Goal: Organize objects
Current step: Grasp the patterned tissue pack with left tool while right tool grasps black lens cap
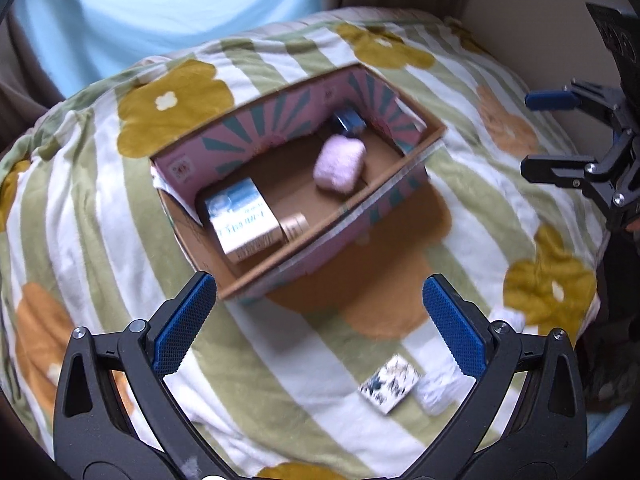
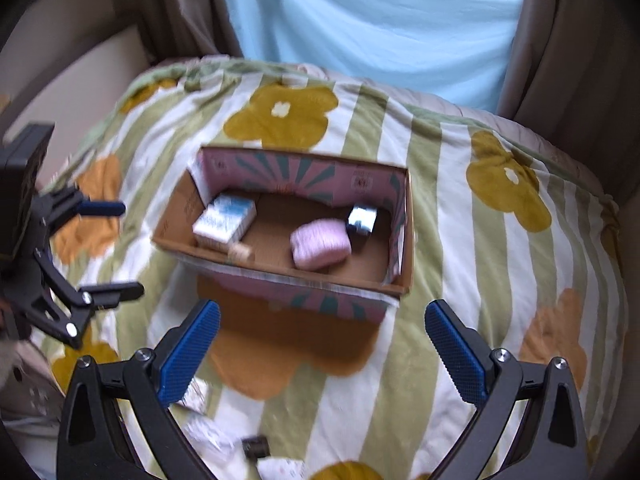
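An open cardboard box (image 1: pixel 404 168) (image 2: pixel 402 288) with pink patterned walls sits on the bed. Inside lie a blue-white carton (image 1: pixel 240 220) (image 2: pixel 225 220), a small beige tube (image 1: pixel 295 227) (image 2: pixel 241 255), a fluffy pink roll (image 1: pixel 340 164) (image 2: pixel 320 245) and a small dark blue item (image 1: pixel 349 120) (image 2: pixel 361 219). My left gripper (image 1: pixel 320 324) (image 2: pixel 114 250) is open and empty, just short of the box. My right gripper (image 2: pixel 322 350) (image 1: pixel 538 134) is open and empty, near the box's front wall. A small patterned square pack (image 1: pixel 390 388) and a white bundle (image 1: pixel 438 394) lie loose on the blanket by the left gripper.
A striped flower blanket (image 1: pixel 100 240) (image 2: pixel 480 240) covers the bed. A light blue curtain (image 2: pixel 380 20) and brown drapes (image 2: pixel 580 60) hang behind. Blurred white items (image 2: pixel 208 432) and a small dark object (image 2: pixel 255 447) lie near the right gripper.
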`<act>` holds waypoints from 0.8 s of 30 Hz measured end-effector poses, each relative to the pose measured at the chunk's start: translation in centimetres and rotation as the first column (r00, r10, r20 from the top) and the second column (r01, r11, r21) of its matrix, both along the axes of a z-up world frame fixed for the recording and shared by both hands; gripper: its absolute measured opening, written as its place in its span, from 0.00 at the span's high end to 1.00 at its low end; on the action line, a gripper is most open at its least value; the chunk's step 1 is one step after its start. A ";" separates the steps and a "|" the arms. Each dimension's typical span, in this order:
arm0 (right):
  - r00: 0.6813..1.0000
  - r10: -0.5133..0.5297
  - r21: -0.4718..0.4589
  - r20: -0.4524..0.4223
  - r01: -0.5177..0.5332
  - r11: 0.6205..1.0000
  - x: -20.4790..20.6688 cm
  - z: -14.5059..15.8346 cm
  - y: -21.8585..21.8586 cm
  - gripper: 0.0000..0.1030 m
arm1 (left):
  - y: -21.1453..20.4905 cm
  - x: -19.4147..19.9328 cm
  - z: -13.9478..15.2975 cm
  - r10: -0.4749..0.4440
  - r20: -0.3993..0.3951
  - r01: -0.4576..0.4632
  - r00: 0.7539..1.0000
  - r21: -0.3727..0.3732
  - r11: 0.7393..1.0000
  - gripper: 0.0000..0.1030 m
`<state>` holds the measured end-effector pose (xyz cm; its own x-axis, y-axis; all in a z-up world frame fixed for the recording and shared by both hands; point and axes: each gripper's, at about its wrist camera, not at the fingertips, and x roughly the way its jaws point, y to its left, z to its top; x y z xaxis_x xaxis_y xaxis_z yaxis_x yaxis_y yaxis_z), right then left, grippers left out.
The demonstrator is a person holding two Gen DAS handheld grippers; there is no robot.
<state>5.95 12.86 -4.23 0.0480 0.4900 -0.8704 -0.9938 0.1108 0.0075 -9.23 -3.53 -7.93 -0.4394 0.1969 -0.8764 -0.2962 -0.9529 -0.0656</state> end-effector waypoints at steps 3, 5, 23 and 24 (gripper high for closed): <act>0.999 0.035 -0.045 -0.020 -0.036 0.998 -0.9 -1.6 -1.9 0.01 | 0.4 2.2 -1.6 -0.075 0.019 0.076 0.997 -0.020 0.997 0.00; 0.998 0.063 -0.076 -0.021 -0.064 0.995 -1.6 -2.7 -2.8 0.01 | 0.8 3.6 -2.8 -0.136 0.036 0.138 0.990 -0.047 0.989 0.00; 0.962 0.258 -0.329 -0.084 -0.271 0.904 -8.3 -15.8 -7.8 0.22 | 5.5 8.5 -13.7 -0.459 0.166 0.476 0.872 -0.080 0.876 0.13; 0.961 0.264 -0.339 -0.082 -0.276 0.899 -8.4 -16.3 -7.8 0.26 | 5.7 8.5 -14.3 -0.466 0.175 0.484 0.867 -0.080 0.871 0.15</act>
<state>-2.44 5.07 -20.55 -0.0757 0.1502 -0.9858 -0.9857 -0.1605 0.0512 -0.77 2.17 -22.20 -0.1848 0.2412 -0.9527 -0.7107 -0.7024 -0.0400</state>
